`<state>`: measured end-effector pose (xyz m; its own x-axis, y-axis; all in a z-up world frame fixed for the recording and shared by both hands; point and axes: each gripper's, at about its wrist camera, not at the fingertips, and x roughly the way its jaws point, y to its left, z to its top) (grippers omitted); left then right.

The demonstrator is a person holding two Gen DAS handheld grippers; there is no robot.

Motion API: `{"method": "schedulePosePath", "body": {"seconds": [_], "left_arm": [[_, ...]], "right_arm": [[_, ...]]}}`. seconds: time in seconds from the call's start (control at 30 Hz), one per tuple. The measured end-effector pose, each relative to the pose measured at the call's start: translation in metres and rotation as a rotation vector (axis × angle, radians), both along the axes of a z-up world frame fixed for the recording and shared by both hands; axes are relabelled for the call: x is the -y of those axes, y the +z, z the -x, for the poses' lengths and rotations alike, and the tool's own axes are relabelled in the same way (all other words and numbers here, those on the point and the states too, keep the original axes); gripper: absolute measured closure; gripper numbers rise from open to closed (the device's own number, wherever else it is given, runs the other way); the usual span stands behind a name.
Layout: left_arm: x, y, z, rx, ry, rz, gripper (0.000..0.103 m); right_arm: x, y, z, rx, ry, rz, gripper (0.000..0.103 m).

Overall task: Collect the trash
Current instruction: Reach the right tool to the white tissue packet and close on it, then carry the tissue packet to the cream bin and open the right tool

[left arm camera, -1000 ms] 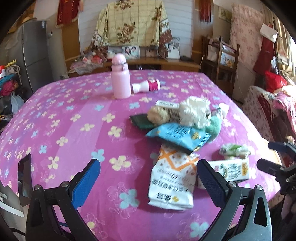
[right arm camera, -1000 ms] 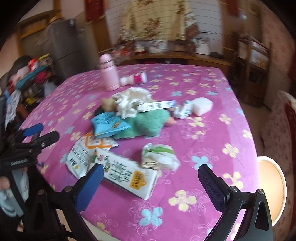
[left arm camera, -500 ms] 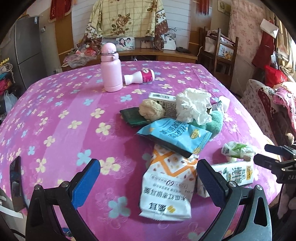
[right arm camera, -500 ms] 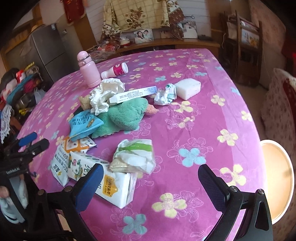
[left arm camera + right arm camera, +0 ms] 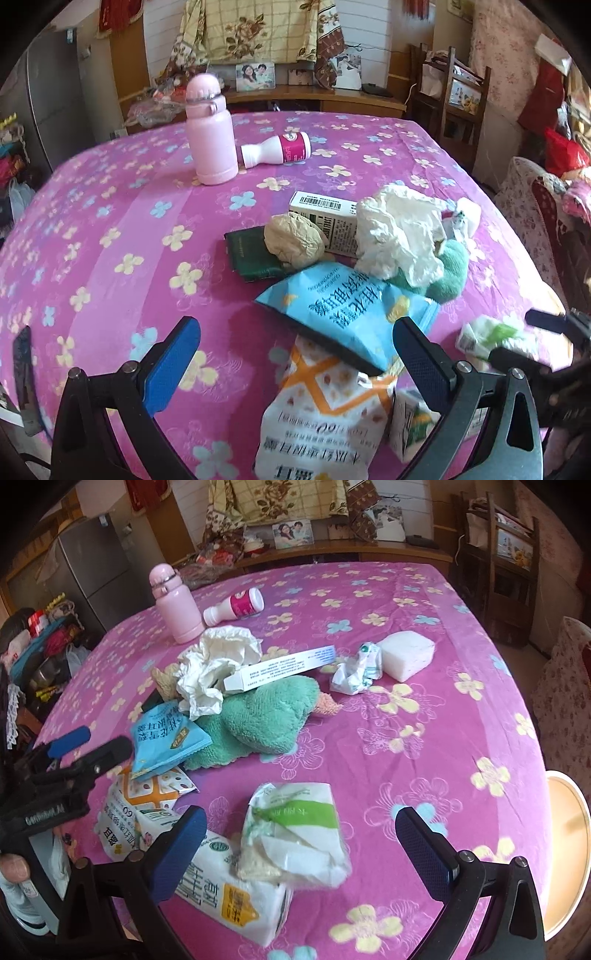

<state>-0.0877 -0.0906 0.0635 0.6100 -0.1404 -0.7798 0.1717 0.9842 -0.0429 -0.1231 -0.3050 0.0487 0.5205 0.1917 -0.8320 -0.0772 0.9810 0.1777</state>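
So we're hovering both grippers over the pink flowered tablecloth [image 5: 110,206] and nothing's being held yet. The left gripper [image 5: 295,354] is sitting with its jaws spread wide, and the white-and-orange snack bag [image 5: 325,417] is lying right in the gap between them, closer to the right-hand finger. The blue snack bag [image 5: 343,306] is overlapping its top edge, just ahead of the jaws. Beyond that we're seeing a crumpled white tissue [image 5: 399,232], a beige paper ball [image 5: 293,242] resting on a dark green wallet [image 5: 251,254], and a barcoded carton [image 5: 328,221] behind them.

The right gripper [image 5: 299,842] is also wide open. A tissue pack with a green stripe [image 5: 295,830] is lying between its jaws, partly on top of a white milk carton [image 5: 236,897] that's running under the left-hand finger. Ahead of those jaws we're looking at a green towel [image 5: 266,720], a long white box [image 5: 280,666], a crumpled wrapper [image 5: 354,668] and a white block [image 5: 406,653].

Far ahead, a pink flask [image 5: 210,133] is standing upright with a small white-and-pink bottle [image 5: 277,149] lying on its side just beside it.
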Motion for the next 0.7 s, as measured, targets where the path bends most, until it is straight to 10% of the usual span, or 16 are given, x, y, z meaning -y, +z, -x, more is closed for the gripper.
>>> {"method": "schedulePosePath", "body": {"seconds": [0.17,0.37,0.53,0.7], "left_arm": [[-0.003,-0.012,-0.020,-0.076,-0.002,0.074,0.003],[-0.006,-0.027,-0.039,-0.160,0.011,0.174,0.041],[-0.002,-0.017,-0.035,-0.135,-0.013,0.171,0.072],[-0.007,-0.003,-0.029,-0.113,-0.030,0.184,0.089]], "right_arm": [[0.001,-0.007,-0.006,-0.010,-0.001,-0.019,0.000],[0.002,-0.014,-0.009,-0.029,-0.002,-0.024,0.008],[0.005,-0.019,-0.009,-0.045,0.002,-0.045,0.048],[0.010,-0.015,-0.001,-0.018,-0.006,-0.061,0.058]]}}
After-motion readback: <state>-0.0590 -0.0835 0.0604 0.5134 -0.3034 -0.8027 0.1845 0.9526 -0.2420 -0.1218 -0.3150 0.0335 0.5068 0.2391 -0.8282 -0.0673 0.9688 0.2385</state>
